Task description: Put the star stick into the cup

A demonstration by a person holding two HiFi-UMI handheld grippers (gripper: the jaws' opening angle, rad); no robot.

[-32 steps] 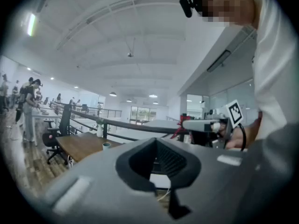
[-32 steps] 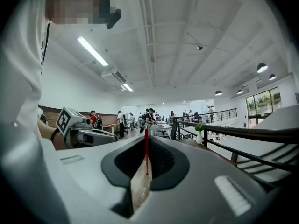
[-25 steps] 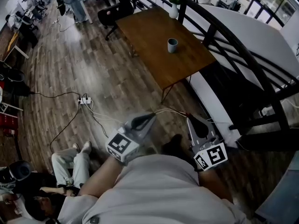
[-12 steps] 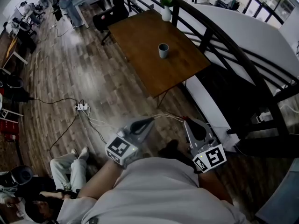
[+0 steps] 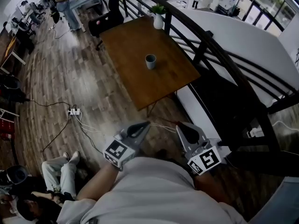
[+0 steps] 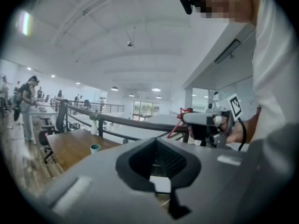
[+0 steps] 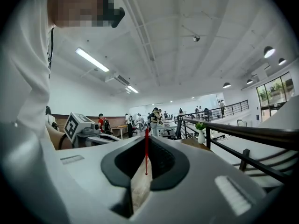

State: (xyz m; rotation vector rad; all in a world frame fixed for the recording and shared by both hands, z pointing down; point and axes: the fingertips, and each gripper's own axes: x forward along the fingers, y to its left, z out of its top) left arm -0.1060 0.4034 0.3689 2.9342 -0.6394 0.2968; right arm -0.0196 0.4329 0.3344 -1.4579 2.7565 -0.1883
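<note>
Showed matt grey plastic on left hand-held gripper [image 5: 143, 125] and right hand-held gripper [image 5: 181, 126]; smooth, faintly sheened brown wood on table [image 5: 133, 41]; grained, semi-gloss wood planks on floor [image 5: 65, 78]; dark matt metal on railing [image 5: 201, 48].

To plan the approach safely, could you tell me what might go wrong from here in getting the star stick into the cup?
The star stick is thin and pinched only by the right gripper; it may tilt or slip on the way. The cup is small and stands well off on the table, so a misaimed stick could tip it. Cables lie on the floor towards the table, a likely trip hazard.
</note>
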